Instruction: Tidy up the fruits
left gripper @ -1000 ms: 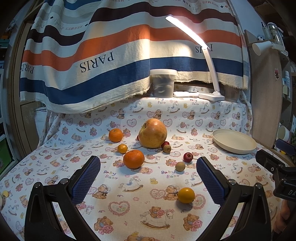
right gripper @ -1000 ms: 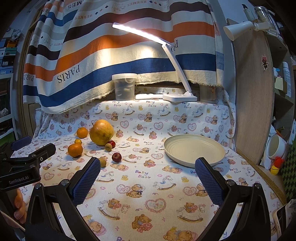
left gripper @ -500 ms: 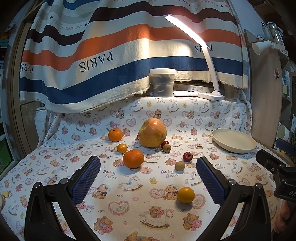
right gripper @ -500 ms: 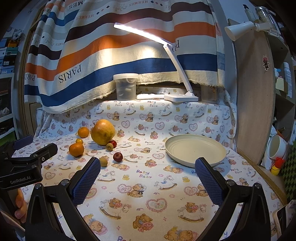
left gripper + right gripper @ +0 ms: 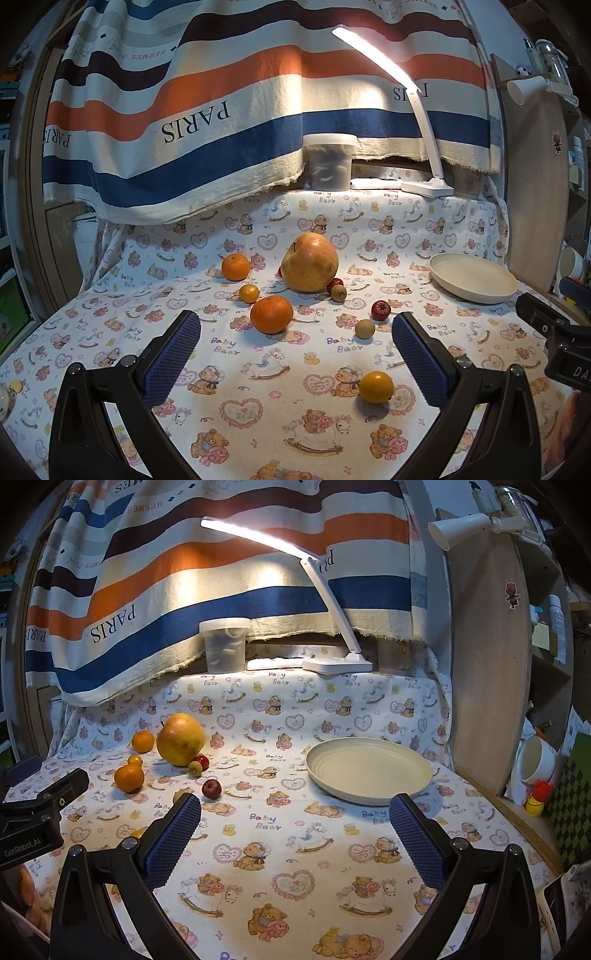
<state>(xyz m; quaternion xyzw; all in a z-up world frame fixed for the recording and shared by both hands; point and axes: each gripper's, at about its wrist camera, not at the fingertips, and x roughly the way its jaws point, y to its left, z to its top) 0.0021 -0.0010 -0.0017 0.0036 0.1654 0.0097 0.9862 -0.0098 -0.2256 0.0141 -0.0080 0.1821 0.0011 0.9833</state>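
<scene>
A big yellow pomelo (image 5: pixel 310 263) stands mid-table with oranges (image 5: pixel 272 314) (image 5: pixel 236 266), a small kumquat (image 5: pixel 249 293), red fruits (image 5: pixel 380 310) and brown ones (image 5: pixel 365 328) around it. A small orange fruit (image 5: pixel 376 386) lies nearest, between my left gripper's fingers' line. My left gripper (image 5: pixel 295 358) is open and holds nothing. The cream plate (image 5: pixel 369 770) sits right, empty. My right gripper (image 5: pixel 293 840) is open, empty, in front of the plate. The pomelo (image 5: pixel 181 739) and orange (image 5: pixel 129 777) show in the right wrist view too.
A lit white desk lamp (image 5: pixel 424 186) and a clear plastic tub (image 5: pixel 330 162) stand at the back under a striped cloth (image 5: pixel 221 110). A wooden board (image 5: pixel 487 664) borders the right side. The other gripper's body (image 5: pixel 33 819) shows at the left edge.
The right gripper's view has shifted slightly right, so fruits and plate sit a bit further right in frame. The left gripper has barely moved. Both stay open.
</scene>
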